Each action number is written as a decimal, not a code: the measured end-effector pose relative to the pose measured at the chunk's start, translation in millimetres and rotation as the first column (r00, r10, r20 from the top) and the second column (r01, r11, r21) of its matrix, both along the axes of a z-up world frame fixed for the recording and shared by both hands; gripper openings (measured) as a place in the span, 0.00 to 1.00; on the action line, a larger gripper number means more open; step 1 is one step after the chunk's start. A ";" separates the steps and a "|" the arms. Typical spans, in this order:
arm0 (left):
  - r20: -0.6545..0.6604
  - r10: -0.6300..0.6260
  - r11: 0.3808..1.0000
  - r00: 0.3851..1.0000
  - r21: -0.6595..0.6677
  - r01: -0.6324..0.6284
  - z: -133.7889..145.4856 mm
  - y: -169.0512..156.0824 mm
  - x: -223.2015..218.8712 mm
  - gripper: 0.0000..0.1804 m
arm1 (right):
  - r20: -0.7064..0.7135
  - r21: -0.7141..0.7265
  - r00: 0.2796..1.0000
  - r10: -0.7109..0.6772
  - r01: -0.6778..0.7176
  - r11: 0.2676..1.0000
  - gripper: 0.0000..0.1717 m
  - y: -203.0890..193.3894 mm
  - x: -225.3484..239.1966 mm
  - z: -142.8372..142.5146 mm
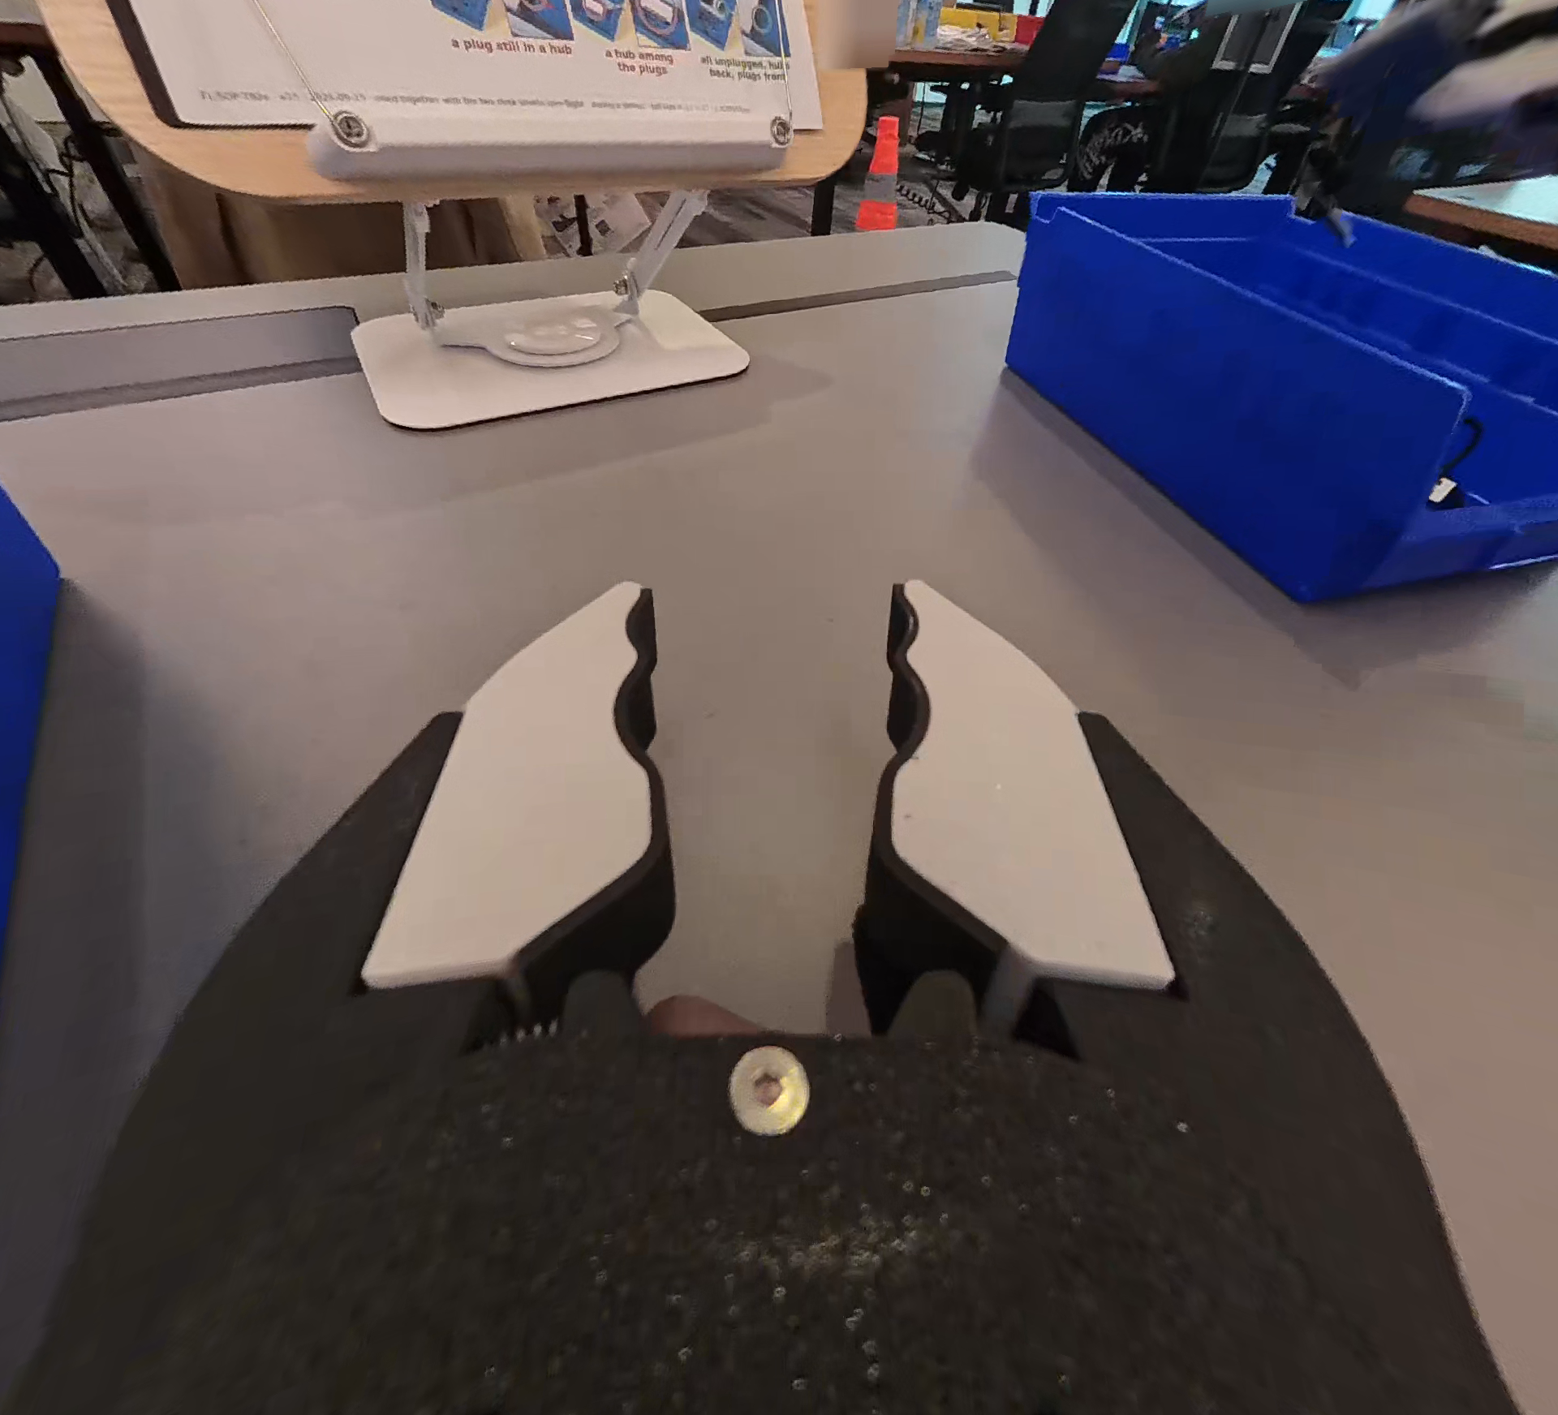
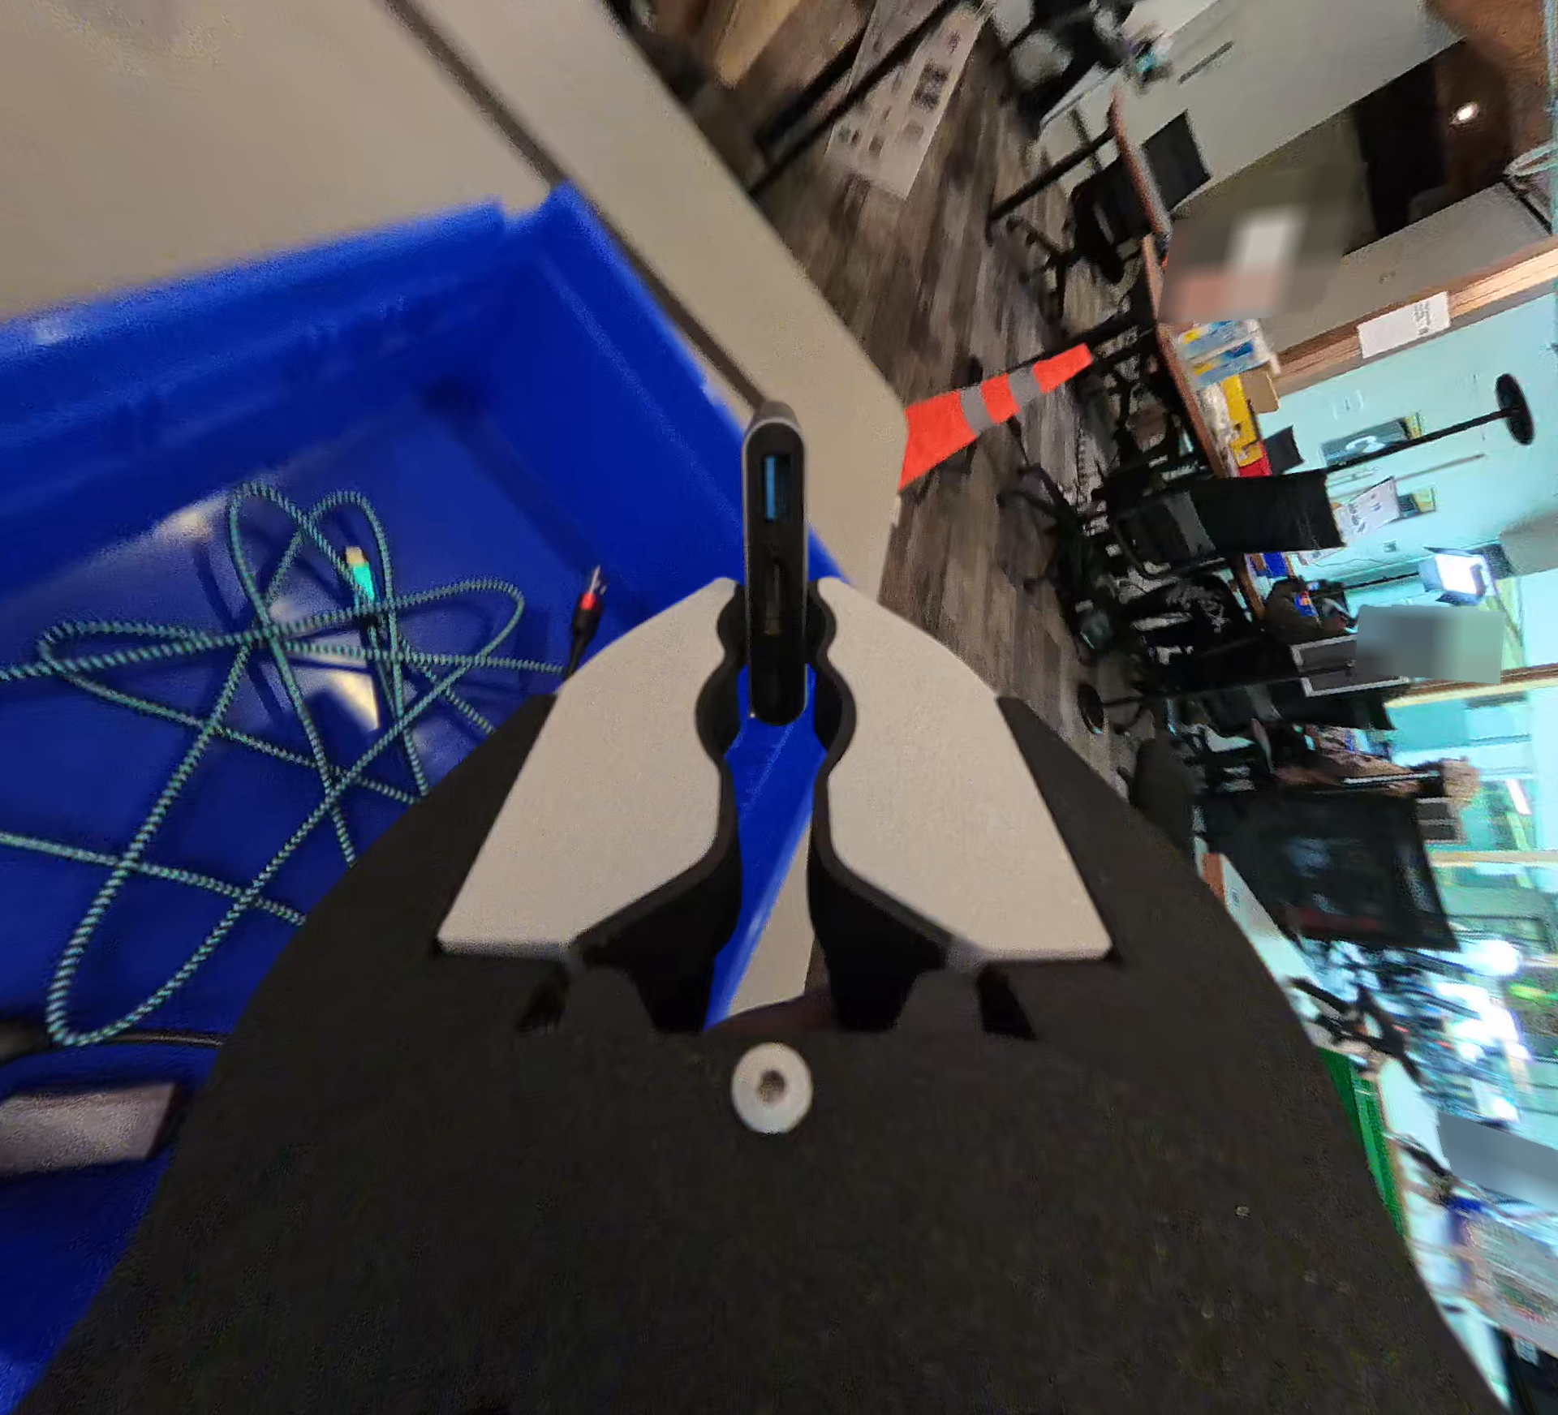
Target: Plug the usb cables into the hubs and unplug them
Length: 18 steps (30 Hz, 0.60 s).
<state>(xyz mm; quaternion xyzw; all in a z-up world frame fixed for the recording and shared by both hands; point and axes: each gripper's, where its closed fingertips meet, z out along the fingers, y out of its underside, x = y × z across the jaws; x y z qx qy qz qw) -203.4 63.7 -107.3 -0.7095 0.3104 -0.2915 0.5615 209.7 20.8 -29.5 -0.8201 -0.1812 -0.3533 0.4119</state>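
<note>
My right tool [image 2: 776,616]: clamped on a dark hub [image 2: 774,531], above the blue bin [image 2: 472,329] holding a braided cable [image 2: 253,700]. My left tool [image 1: 771,616]: wide, bare, over the desk [image 1: 759,498].

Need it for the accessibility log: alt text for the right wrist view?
The right gripper clamps a dark USB hub edge-on above a blue bin holding tangled teal braided cables. Beyond the grey table, a blurred office with an orange cone.

Office chairs [image 1: 1045,102] and desks [image 1: 953,59] crowd the patterned floor [image 2: 927,262].
</note>
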 end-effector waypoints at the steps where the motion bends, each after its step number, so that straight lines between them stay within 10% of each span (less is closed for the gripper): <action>1: 0.007 -0.004 1.000 1.000 -0.003 0.004 0.4 -0.1 -0.2 0.29 | 0.020 -0.047 1.000 -0.007 0.008 0.999 0.07 5.3 0.8 -17.8; 9: 0.006 -0.038 0.999 0.999 -0.011 0.038 -0.5 -3.4 2.5 0.30 | 0.024 -0.313 0.994 -0.105 0.107 0.944 0.08 27.9 -12.9 -130.9; 18: 0.032 -0.052 0.996 0.998 -0.076 0.054 -3.8 0.1 2.2 0.31 | -0.142 -0.360 0.981 -0.135 0.076 0.930 0.16 21.4 -17.2 -141.7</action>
